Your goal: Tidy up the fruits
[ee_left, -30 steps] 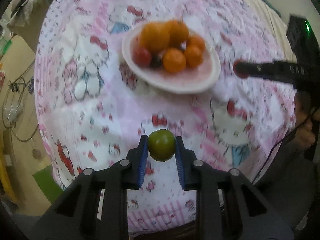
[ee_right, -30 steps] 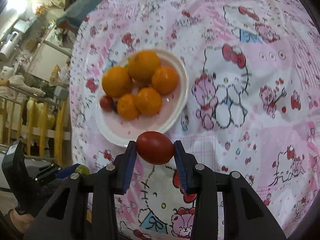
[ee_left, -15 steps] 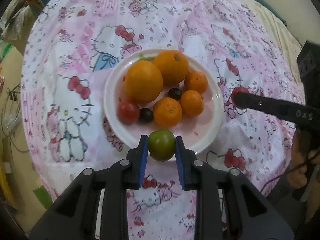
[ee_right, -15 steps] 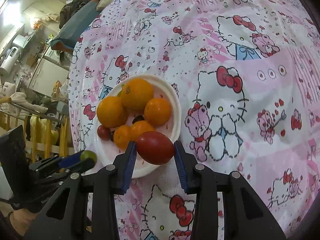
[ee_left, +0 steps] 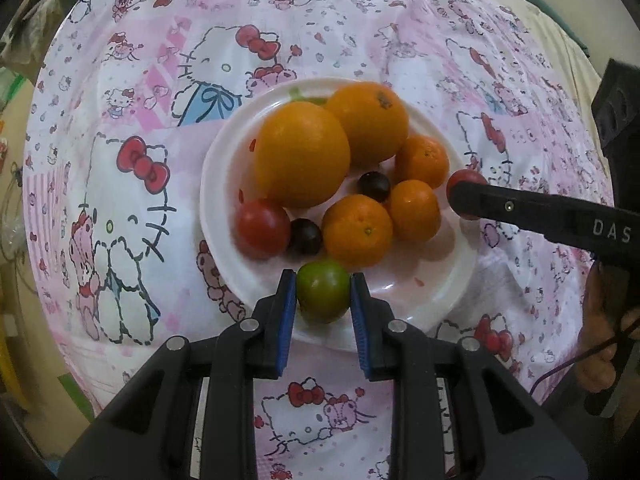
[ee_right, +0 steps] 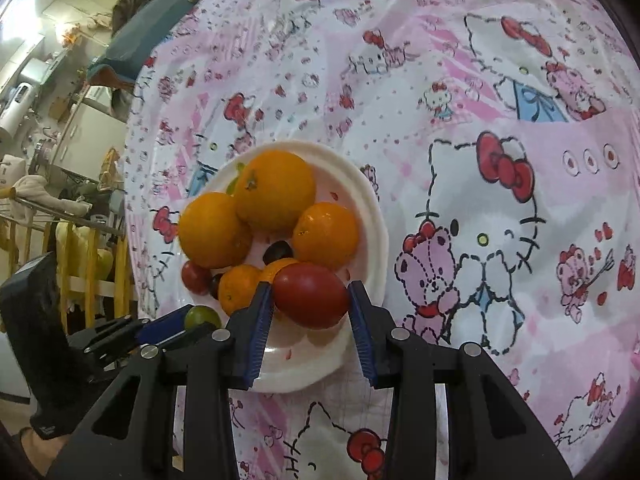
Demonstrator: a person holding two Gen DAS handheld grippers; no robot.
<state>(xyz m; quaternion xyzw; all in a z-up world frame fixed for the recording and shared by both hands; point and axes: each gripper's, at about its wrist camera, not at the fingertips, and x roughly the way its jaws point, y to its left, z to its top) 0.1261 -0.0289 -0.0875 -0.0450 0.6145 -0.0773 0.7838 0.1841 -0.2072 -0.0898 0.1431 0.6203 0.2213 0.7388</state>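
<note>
The left gripper [ee_left: 323,296] is clamping a green tomato [ee_left: 323,297] between its blue pads [ee_left: 286,312], and in the left wrist view it is hanging over the near lip of the white plate [ee_left: 216,184], at about 6 o'clock on the plate. Ahead of it, toward 12 o'clock, the fruit is crowding in: a red tomato [ee_left: 262,227] and a dark berry [ee_left: 305,236] at about 11, a small orange [ee_left: 357,230] just past the green tomato at about 1, and two large oranges [ee_left: 302,160] further back. The bare patch of plate is lying to the right of the green tomato, toward 3 o'clock — that is the gap the left drop seems to depend on.

The right gripper [ee_right: 310,300] is squeezing a red oval tomato [ee_right: 310,295], whose long axis is running across the jaws, from 9 to 3 o'clock. In the right wrist view it is sitting over the plate's near side at about 5 o'clock, with small oranges [ee_right: 326,236] directly beyond it. Empty plate is showing below the tomato, toward 6 o'clock.

Both grippers are hovering at the plate's edge — the left looks marginally deeper over it, so I judge it the nearer to releasing. Whether either fruit is touching the plate I cannot tell.
</note>
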